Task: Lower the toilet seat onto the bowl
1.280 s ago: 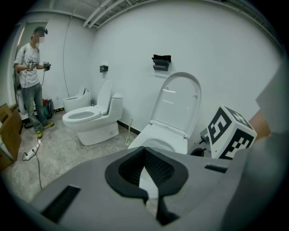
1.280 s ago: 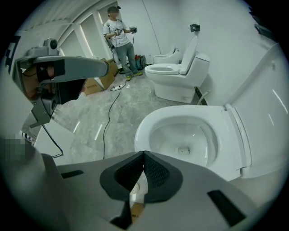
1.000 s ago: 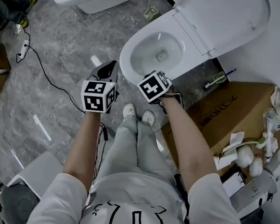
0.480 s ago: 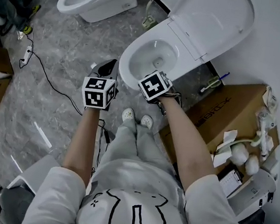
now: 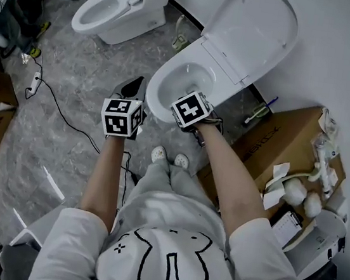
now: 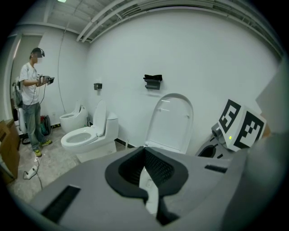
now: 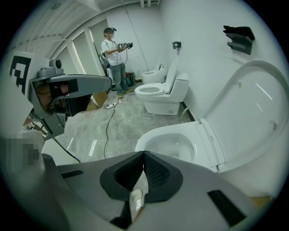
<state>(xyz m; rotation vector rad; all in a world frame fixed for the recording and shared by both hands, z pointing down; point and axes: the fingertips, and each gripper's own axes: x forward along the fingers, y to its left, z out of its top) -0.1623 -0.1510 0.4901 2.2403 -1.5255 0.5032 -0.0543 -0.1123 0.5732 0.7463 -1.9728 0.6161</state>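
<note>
The white toilet's seat and lid (image 5: 253, 28) stand raised together against the wall, and the bowl (image 5: 183, 79) below them lies open. My left gripper (image 5: 132, 89) hangs in the air just left of the bowl's front rim. It is shut, with nothing between its jaws. My right gripper (image 5: 189, 106) hovers over the bowl's front rim, also shut and empty. The left gripper view has the raised seat (image 6: 170, 122) straight ahead beyond the closed left gripper (image 6: 144, 149). In the right gripper view, bowl (image 7: 174, 144) and seat (image 7: 253, 108) lie beyond the right gripper (image 7: 144, 153).
A second toilet (image 5: 116, 7) stands at the back left. A large cardboard box (image 5: 283, 144) sits right of the bowl, with a brush (image 5: 258, 112) beside it. A cable (image 5: 59, 95) trails across the grey floor. Another person (image 6: 31, 99) stands at the far left.
Both grippers have risen in front of the bowl and stayed shut. The head view has tilted, bringing more of the raised seat and the second toilet into the picture.
</note>
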